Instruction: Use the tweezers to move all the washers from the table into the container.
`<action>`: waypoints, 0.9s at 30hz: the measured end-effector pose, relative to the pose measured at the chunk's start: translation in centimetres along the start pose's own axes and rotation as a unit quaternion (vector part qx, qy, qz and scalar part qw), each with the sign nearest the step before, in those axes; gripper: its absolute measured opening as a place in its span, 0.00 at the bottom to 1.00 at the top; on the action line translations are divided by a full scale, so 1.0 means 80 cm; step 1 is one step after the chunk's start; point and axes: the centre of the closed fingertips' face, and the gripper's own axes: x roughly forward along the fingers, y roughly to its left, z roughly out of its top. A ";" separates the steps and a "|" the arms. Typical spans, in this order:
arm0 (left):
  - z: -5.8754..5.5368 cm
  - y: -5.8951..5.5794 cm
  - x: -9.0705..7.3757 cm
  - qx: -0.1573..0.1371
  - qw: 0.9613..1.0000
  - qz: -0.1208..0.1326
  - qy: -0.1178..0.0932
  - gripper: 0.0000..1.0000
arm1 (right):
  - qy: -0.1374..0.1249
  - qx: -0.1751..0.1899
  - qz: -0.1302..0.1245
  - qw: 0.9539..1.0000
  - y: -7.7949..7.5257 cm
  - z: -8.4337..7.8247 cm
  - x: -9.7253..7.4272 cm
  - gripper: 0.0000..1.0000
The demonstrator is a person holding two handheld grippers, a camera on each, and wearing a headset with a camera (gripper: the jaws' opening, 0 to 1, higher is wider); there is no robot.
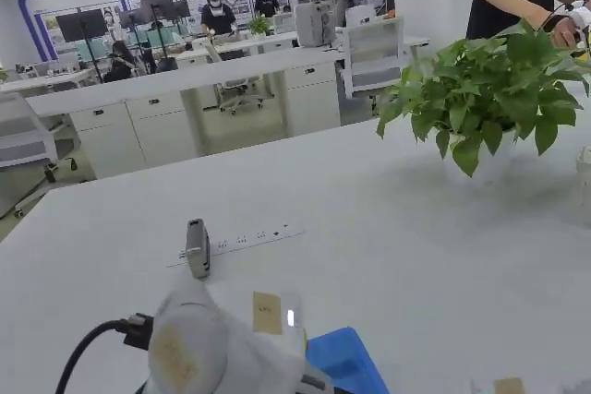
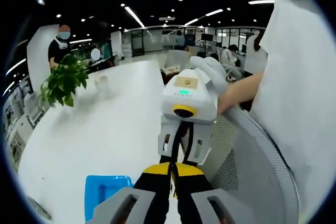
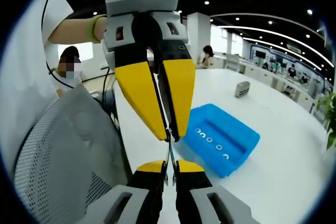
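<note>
- Office hall in the background with rows of white desks [image 1: 185, 80] and ceiling lights; people stood and sat at the far desks
- White tabletop [image 1: 416, 228] ran across the head view; leafy green plant [image 1: 489, 89] stood on it at the right; white power strip [image 1: 245, 242] lay near the middle with a grey adapter [image 1: 197, 248] plugged at its end
- Blue tray [image 3: 239, 148] sat on the tabletop, nearer than the adapter in the right gripper view; washers [image 3: 210, 140] lay in a row inside the tray
- Right gripper [image 3: 168, 170] pointed up from the bottom of its own view; jaws pressed together, pinching the lower end of the tweezers [image 3: 169, 156]
- Left gripper [image 3: 170, 136] came down from the top of that view, facing the right one; yellow jaws converged at the tips on the upper end of the tweezers; both grippers were held beside the tray, not over it
- Grey mesh chair [image 3: 63, 150] was just beside the grippers, off the tabletop edge; person's white clothing was behind it
</note>
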 end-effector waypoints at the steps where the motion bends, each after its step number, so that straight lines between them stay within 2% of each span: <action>1: -0.004 -0.001 -0.001 0.006 1.000 0.001 0.006 0.00 | 0.006 -0.003 0.003 1.000 0.002 -0.002 0.002 0.04; 4: -0.016 -0.003 -0.003 0.017 1.000 0.006 0.020 0.00 | 0.022 -0.015 0.009 1.000 0.005 -0.009 0.007 0.04; 6: -0.026 -0.003 -0.005 0.020 0.999 0.014 0.030 0.00 | 0.048 -0.039 0.008 0.998 0.001 -0.016 0.008 0.04; 12: -0.057 0.011 -0.012 -0.003 0.998 0.049 0.044 0.00 | 0.078 -0.061 0.013 0.995 -0.011 -0.023 0.023 0.04; 14: -0.069 0.015 -0.013 -0.012 0.997 0.057 0.052 0.00 | 0.095 -0.073 0.022 0.993 -0.014 -0.026 0.032 0.05; 15: -0.074 0.016 -0.014 -0.015 0.997 0.060 0.055 0.00 | 0.113 -0.089 0.029 0.989 -0.015 -0.030 0.036 0.05; 18: -0.090 0.016 -0.013 -0.026 0.996 0.066 0.061 0.00 | 0.140 -0.117 0.044 0.982 -0.012 -0.036 0.049 0.05; 19: -0.095 0.016 -0.013 -0.031 0.995 0.069 0.064 0.00 | 0.142 -0.119 0.048 0.982 -0.011 -0.037 0.054 0.05; 20: -0.109 0.017 -0.015 -0.036 0.993 0.078 0.085 0.00 | 0.137 -0.118 0.049 0.982 -0.011 -0.035 0.059 0.04; 21: -0.113 0.018 -0.014 -0.034 0.993 0.079 0.086 0.00 | 0.138 -0.119 0.051 0.982 -0.011 -0.035 0.061 0.04; 25: -0.135 0.016 -0.018 -0.078 0.990 0.084 0.085 0.00 | 0.141 -0.115 0.064 0.981 -0.007 -0.040 0.069 0.05; 27: -0.147 0.013 -0.015 -0.087 0.989 0.083 0.090 0.00 | 0.138 -0.114 0.068 0.981 -0.005 -0.042 0.073 0.06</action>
